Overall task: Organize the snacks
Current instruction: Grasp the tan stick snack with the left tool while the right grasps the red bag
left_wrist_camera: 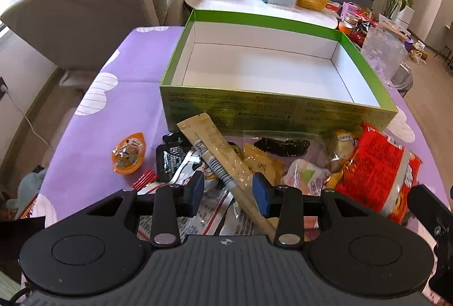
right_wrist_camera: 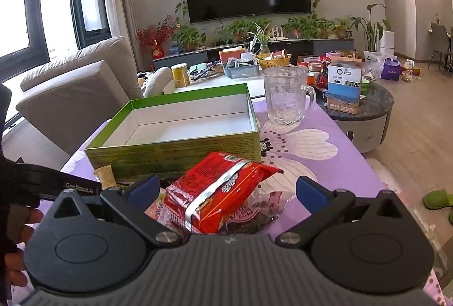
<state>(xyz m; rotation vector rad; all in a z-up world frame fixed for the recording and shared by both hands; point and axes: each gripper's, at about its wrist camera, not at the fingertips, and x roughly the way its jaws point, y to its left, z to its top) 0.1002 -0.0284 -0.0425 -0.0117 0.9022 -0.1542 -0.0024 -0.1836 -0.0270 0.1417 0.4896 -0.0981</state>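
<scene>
A green box (left_wrist_camera: 277, 113) with a white inside stands open and empty on the purple tablecloth; it also shows in the right wrist view (right_wrist_camera: 175, 150). Snacks lie piled in front of it. My left gripper (left_wrist_camera: 228, 192) is open, its pads on either side of a long tan stick packet (left_wrist_camera: 218, 158) without pinching it. My right gripper (right_wrist_camera: 226, 189) is open wide around a red noodle packet (right_wrist_camera: 218, 189), also seen in the left wrist view (left_wrist_camera: 376, 172). An orange jelly cup (left_wrist_camera: 128, 153) lies apart at the left.
A clear glass mug (right_wrist_camera: 286, 96) stands right of the box. Yellow, black and clear wrappers (left_wrist_camera: 263, 161) lie in the pile. A beige sofa (left_wrist_camera: 85, 8) is at the left. A white coffee table (left_wrist_camera: 254, 5) with clutter stands behind the box.
</scene>
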